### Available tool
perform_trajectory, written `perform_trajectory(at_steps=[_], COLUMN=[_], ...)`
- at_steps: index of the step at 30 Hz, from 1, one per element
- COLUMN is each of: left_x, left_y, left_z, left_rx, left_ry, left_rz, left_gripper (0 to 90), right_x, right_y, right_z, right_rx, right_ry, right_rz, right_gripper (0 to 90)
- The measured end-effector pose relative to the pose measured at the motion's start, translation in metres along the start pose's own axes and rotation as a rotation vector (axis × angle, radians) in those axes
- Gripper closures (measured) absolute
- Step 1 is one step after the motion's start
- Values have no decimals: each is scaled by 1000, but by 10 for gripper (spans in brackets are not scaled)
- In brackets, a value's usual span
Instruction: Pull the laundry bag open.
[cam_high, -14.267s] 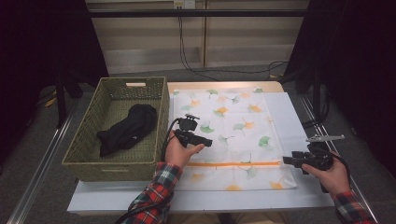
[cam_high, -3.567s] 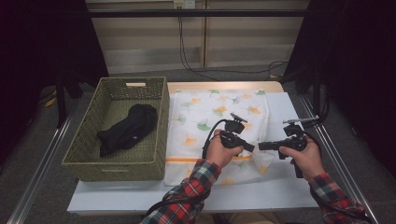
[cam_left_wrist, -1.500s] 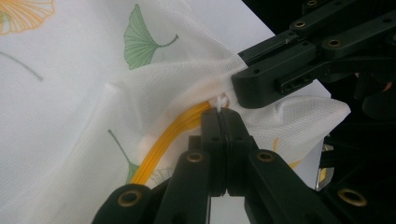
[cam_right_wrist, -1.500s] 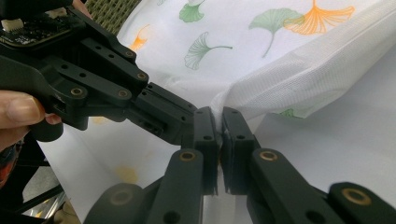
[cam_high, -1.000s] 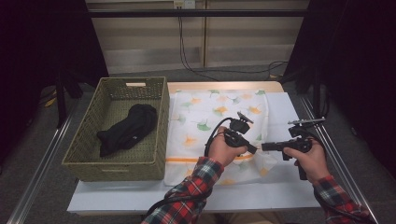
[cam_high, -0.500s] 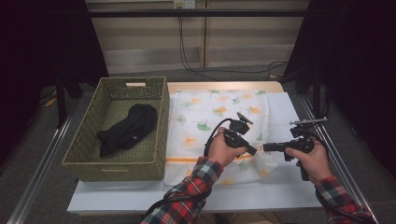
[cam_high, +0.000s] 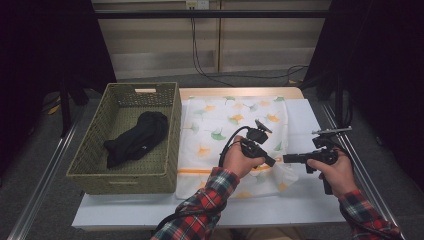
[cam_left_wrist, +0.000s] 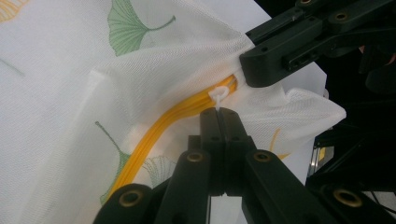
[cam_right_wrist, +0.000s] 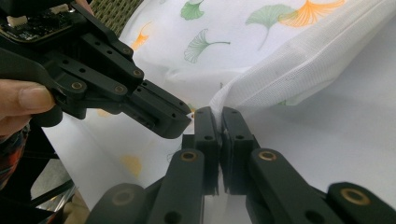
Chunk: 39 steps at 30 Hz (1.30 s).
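A white mesh bag (cam_high: 235, 120) printed with ginkgo leaves lies on the table, an orange zipper (cam_left_wrist: 177, 116) running along its near side. My left gripper (cam_left_wrist: 219, 112) is shut on the zipper's small white pull tab (cam_left_wrist: 218, 95). My right gripper (cam_right_wrist: 215, 112) is shut on a raised fold of the bag's fabric (cam_right_wrist: 280, 65) just beside it. In the high view the left gripper (cam_high: 272, 162) and right gripper (cam_high: 286, 159) meet tip to tip over the bag's front right corner.
A green woven basket (cam_high: 170, 130) stands at the left of the table with a black garment (cam_high: 135, 137) inside. The white table top (cam_high: 310, 200) shows bare in front of and to the right of the bag.
Since the oldest frame both hands have come together at the bag's front right corner and lifted the fabric there. Over the last second nothing has visibly moved.
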<state>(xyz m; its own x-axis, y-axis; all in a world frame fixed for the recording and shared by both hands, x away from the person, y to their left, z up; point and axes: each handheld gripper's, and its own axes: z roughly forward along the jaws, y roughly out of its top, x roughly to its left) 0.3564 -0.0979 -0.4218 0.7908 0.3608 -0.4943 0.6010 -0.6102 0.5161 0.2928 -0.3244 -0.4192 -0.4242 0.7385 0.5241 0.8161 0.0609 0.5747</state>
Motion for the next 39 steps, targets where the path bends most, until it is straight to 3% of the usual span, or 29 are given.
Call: perform_trajectory(at_steps=[4, 7, 9, 16, 19, 21, 23, 27, 39], left_x=[-2, 0, -1, 2, 4, 5, 4, 7, 13], left_y=[2, 2, 1, 1, 1, 0, -1, -1, -7], left_z=[-1, -1, -1, -3, -4, -5, -4, -7, -14], left_rx=[20, 28, 21, 31, 39, 36, 47, 47, 48], left_ry=[14, 1, 20, 1, 17, -2, 33, 2, 33], left_rz=[14, 10, 12, -1, 0, -4, 2, -7, -6], left_gripper=[900, 900, 900, 900, 900, 900, 900, 900, 900], right_x=[-1, -1, -2, -4, -4, -5, -7, -7, -9], right_y=[0, -1, -1, -2, -3, -2, -3, -2, -3], right_z=[-1, -2, -3, -6, -7, -8, -9, -11, -12], right_rx=[-4, -3, -5, -9, -12, -14, -14, -13, -19], right_ry=[2, 0, 1, 0, -2, 1, 0, -1, -2], right_rz=[5, 1, 0, 12, 10, 16, 17, 22, 33], right_gripper=[872, 873, 873, 873, 873, 873, 872, 873, 873])
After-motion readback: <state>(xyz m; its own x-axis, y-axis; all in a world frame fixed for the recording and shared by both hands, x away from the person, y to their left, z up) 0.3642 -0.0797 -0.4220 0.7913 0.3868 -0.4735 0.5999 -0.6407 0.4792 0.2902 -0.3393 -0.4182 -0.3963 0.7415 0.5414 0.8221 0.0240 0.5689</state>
